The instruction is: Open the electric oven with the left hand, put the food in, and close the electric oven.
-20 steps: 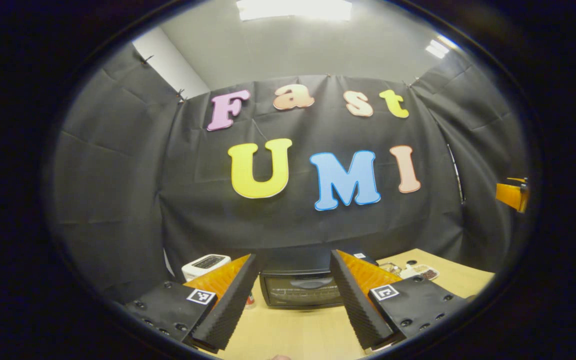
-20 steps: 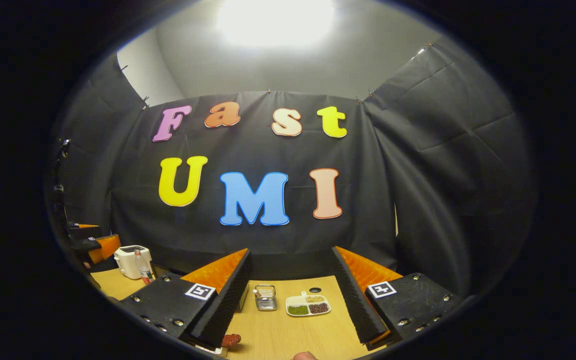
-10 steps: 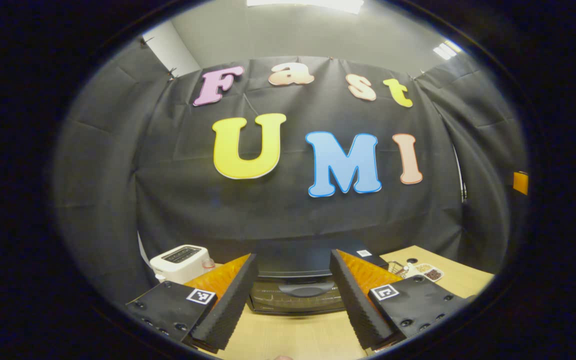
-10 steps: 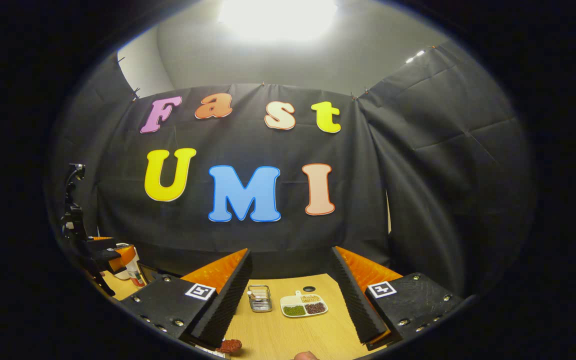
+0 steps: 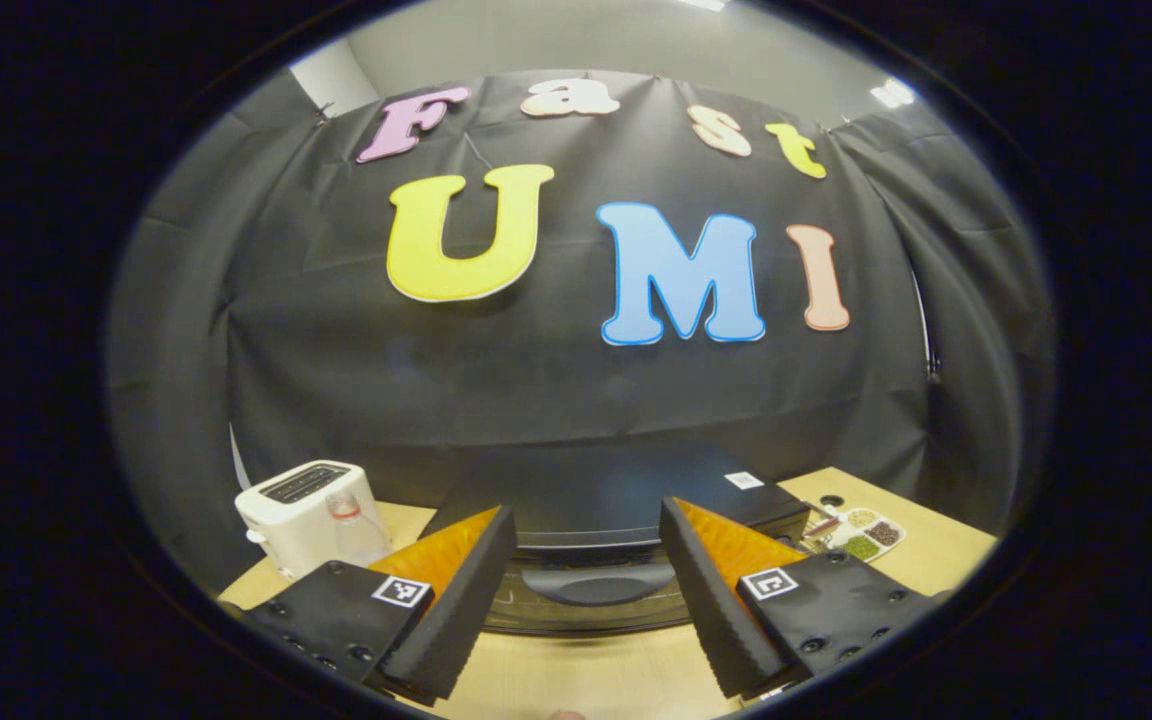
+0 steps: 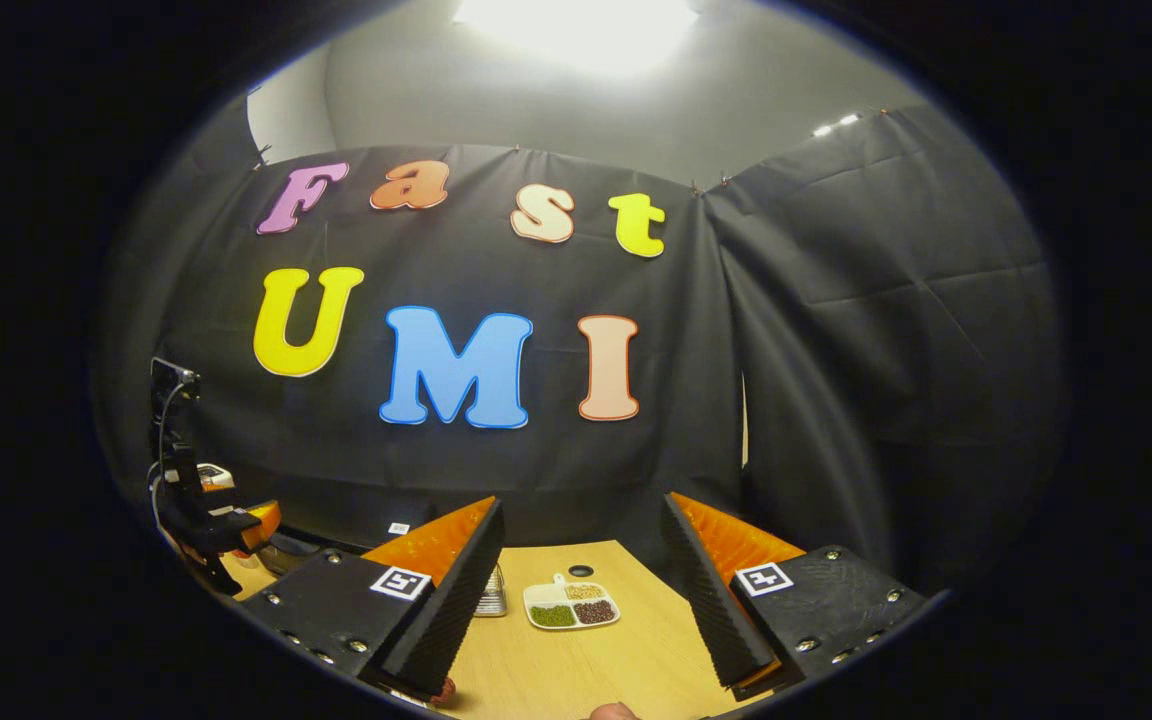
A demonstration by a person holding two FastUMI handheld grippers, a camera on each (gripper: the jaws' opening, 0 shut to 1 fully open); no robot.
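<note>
Since the door is not yet open, the note reads outward from the jaws as follows.

Left jaws: the left gripper (image 5: 586,590) has its jaws wide apart, with nothing between them.
Handle: the oven handle (image 5: 596,583) lies dead ahead at 12 o'clock, framed in the gap between the fingers, close but not yet touched.
Handle axis: it runs 9 to 3 o'clock, across the line of approach, so I judge the fingers would have to turn to close over and under it.
Oven: the oven (image 5: 616,500) stands on the worktop (image 5: 936,560), door shut.
Right jaws: the right gripper (image 6: 581,590) also stands apart and empty, facing a dish (image 6: 571,606) at 12 o'clock.
Food: a reddish piece (image 6: 448,688) lies at about 7 o'clock by the right gripper's left finger; I cannot tell what it is.
Nearer hand: the left, by my reading.
</note>
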